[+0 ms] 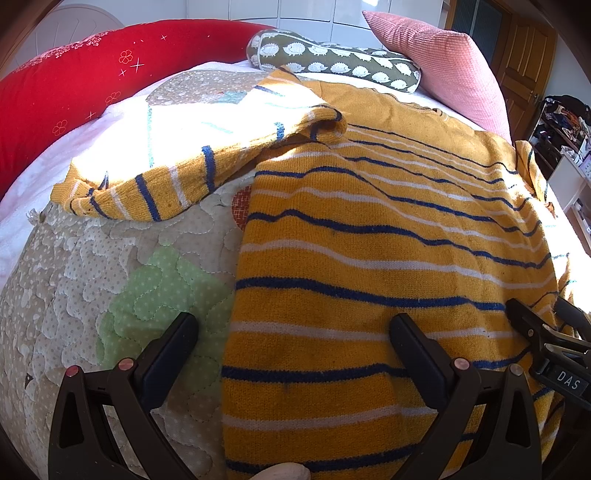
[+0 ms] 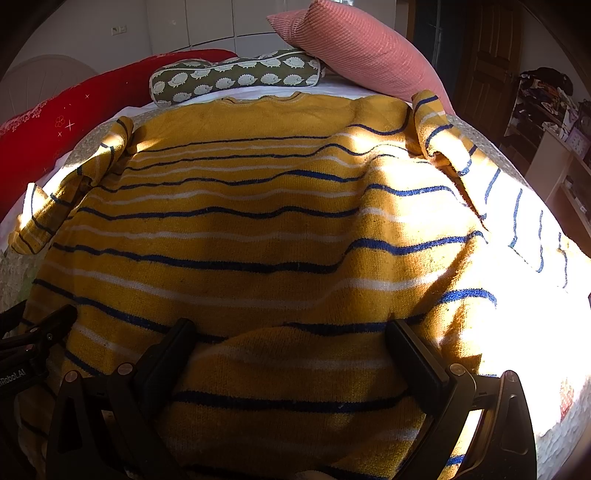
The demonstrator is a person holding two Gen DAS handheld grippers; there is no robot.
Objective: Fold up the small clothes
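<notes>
Home bedroom: quilted bed (image 1: pixel 74 266), pillows (image 2: pixel 362 55), wardrobe (image 1: pixel 317 14).

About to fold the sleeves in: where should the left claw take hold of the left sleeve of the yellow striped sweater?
Probably at the cuff end of the left sleeve, coming in from the left over the quilt. There it lies loose and slightly bunched, clear of the sweater body, so fingers can pinch a raised edge. The left claw is open.
</notes>
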